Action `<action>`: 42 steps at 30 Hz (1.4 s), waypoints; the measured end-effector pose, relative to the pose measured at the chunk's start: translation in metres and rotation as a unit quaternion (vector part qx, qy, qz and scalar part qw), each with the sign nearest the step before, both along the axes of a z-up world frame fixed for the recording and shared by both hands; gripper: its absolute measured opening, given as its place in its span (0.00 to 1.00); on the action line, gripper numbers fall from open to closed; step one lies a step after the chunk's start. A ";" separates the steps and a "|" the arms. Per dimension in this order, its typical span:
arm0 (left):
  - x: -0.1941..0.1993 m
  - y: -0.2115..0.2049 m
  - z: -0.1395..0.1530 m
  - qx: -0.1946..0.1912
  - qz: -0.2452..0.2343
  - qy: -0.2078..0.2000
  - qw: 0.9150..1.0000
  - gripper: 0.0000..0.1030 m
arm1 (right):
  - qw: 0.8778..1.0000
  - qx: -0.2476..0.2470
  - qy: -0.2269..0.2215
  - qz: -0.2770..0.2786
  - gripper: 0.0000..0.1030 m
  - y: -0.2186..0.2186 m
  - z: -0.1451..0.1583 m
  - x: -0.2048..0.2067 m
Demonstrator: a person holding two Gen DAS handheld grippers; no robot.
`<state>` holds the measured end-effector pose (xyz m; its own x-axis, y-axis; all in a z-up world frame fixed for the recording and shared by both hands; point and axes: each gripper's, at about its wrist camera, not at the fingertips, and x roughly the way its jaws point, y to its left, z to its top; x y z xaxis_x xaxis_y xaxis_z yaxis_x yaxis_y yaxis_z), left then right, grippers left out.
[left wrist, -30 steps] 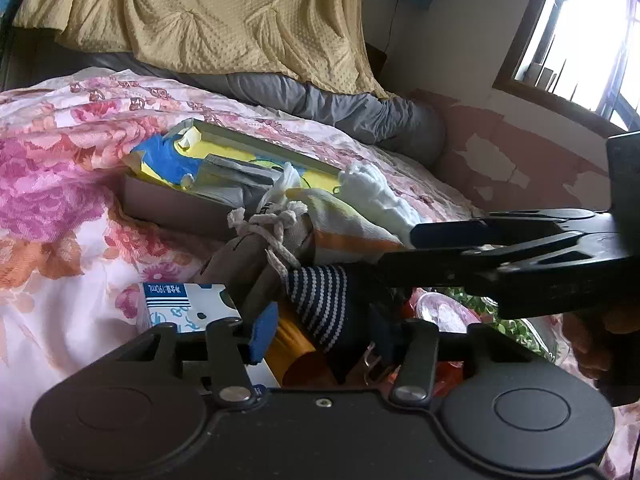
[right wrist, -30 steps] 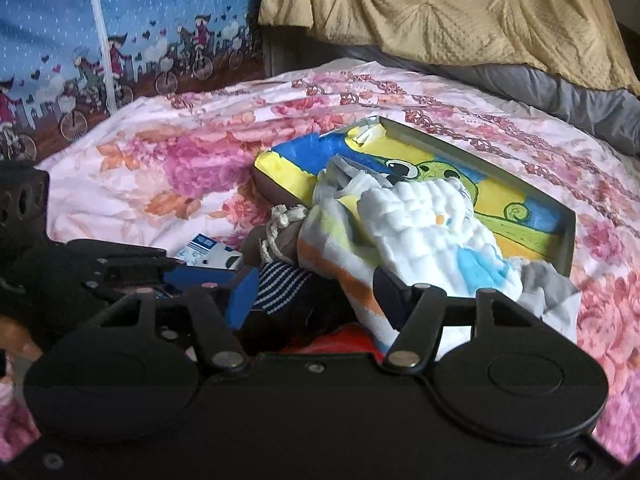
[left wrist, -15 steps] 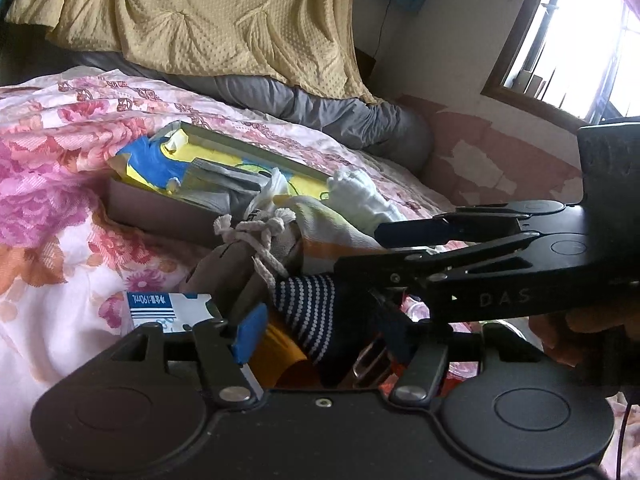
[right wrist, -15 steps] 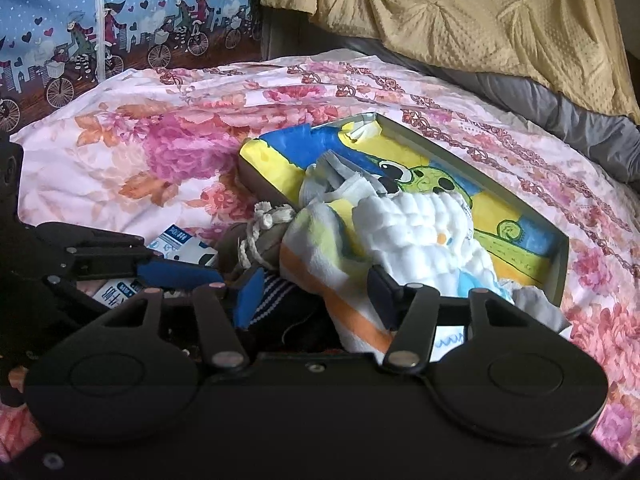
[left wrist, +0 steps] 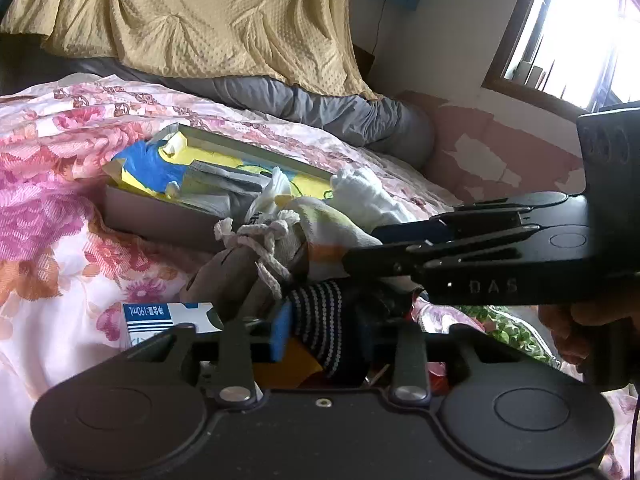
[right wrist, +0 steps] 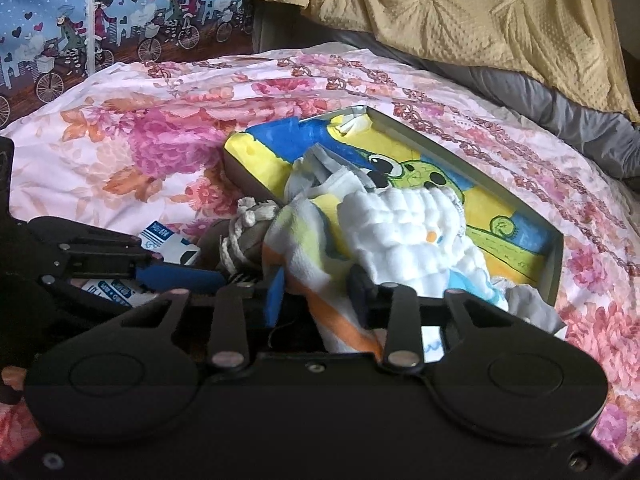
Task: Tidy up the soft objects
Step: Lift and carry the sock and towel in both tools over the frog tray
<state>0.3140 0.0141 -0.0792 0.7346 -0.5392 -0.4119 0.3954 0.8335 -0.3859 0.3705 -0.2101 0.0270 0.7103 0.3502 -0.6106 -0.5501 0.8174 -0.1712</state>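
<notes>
I have both grippers low over the bed point(right wrist: 132, 148), its floral pink sheet spread under a heap of soft things. My left gripper point(left wrist: 320, 330) has its fingers set around a navy-and-white striped sock point(left wrist: 320, 312), the blue pad touching its left side; whether the far pad actually presses it I cannot tell, so I can't call the grasp firm. My right gripper point(right wrist: 316, 292) sits with its fingers part-way apart around the edge of a pale cloth with an orange stripe point(right wrist: 316, 264), and again I cannot tell if the pads bite.

From the left wrist view my right gripper point(left wrist: 392, 248) reaches in from the right, just above the sock, with a hand point(left wrist: 576, 328) gripping its handle. From the right wrist view the left gripper point(right wrist: 180, 276) comes in from the left at the pile's near edge.

A brown soft toy with a knotted white cord point(left wrist: 256, 240) lies against the cloth, beside a small blue-and-white carton point(left wrist: 168, 316). A white quilted cloth point(right wrist: 404, 228) lies on the striped cloth and partly inside a shallow grey tray point(right wrist: 558, 264) lined with a yellow-and-blue cartoon picture. A yellow blanket point(right wrist: 460, 4) hangs behind, over grey bedding point(left wrist: 340, 108).
</notes>
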 end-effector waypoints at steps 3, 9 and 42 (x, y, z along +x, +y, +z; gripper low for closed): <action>0.000 -0.003 -0.001 0.011 -0.006 -0.001 1.000 0.19 | 1.000 -0.001 -0.002 -0.005 0.18 -0.003 0.000 0.000; 0.002 -0.002 -0.003 0.016 -0.002 0.005 1.000 0.04 | 1.000 -0.004 -0.006 -0.008 0.10 -0.005 -0.002 -0.002; 0.068 -0.048 0.118 0.069 0.062 -0.120 0.988 0.00 | 0.990 0.018 -0.095 -0.102 0.01 -0.079 0.031 0.050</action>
